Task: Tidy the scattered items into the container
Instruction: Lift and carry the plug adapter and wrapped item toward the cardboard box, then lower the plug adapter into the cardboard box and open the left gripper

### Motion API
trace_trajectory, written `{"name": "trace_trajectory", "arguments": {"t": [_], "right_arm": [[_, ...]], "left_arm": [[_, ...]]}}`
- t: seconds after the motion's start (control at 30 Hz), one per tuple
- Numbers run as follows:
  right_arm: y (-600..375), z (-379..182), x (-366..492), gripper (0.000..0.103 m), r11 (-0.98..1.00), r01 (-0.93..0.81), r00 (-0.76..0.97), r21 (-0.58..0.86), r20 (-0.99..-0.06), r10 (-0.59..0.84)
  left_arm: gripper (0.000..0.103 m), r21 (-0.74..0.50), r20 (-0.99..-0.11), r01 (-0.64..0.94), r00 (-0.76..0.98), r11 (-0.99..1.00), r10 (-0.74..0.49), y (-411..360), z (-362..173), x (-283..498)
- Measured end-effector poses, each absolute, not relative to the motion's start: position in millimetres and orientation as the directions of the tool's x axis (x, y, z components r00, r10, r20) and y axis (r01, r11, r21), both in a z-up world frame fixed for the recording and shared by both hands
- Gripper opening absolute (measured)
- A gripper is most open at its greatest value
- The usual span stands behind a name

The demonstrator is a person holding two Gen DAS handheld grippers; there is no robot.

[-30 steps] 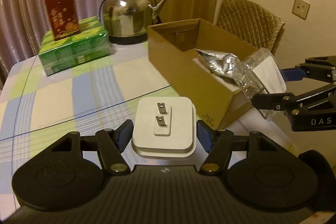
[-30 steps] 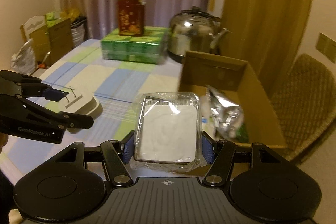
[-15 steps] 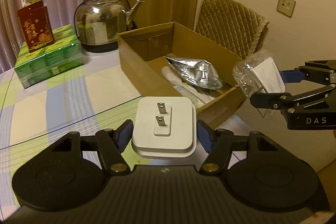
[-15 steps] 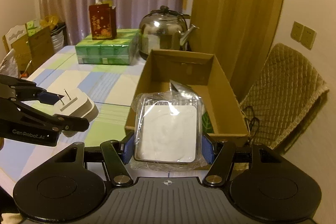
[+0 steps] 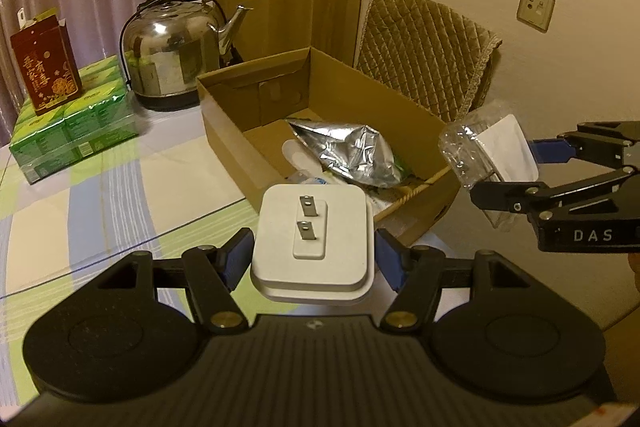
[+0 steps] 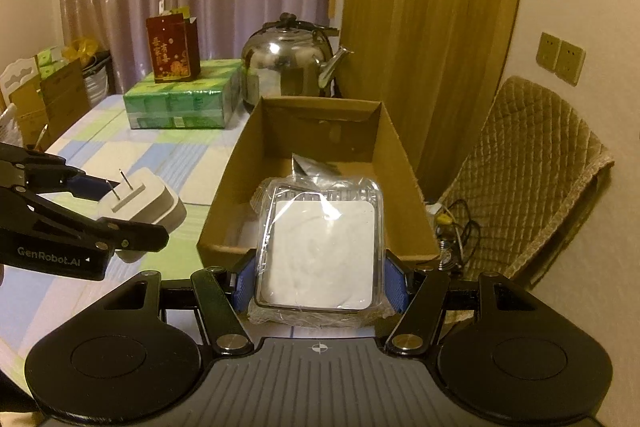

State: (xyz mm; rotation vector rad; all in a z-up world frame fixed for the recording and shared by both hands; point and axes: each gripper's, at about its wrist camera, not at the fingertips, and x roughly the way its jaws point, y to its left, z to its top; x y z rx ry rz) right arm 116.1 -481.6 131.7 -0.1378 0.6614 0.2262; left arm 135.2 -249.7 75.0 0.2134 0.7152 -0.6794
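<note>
Both jaws are loaded. The left gripper [image 5: 314, 255] is clamped on a white plug adapter [image 5: 314, 239], prongs up, short of the cardboard box [image 5: 240, 155] near wall over the bench [image 5: 120, 187]. The right gripper [image 6: 320, 283] is clamped on a plastic-wrapped white block [image 6: 320, 251] — already at the box's near edge, thus nearer; the box's long axis runs straight ahead of it.
</note>
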Motion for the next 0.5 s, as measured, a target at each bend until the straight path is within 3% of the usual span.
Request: {"name": "trace_trajectory", "arguments": {"t": [0.5], "right_arm": [[-492,138,165,0.060,0.966,-0.245,0.773,-0.079,-0.618,0.145]], "left_arm": [[0.061,-0.071,-0.649,0.657,0.541,0.750,-0.535,-287,77,163]]}}
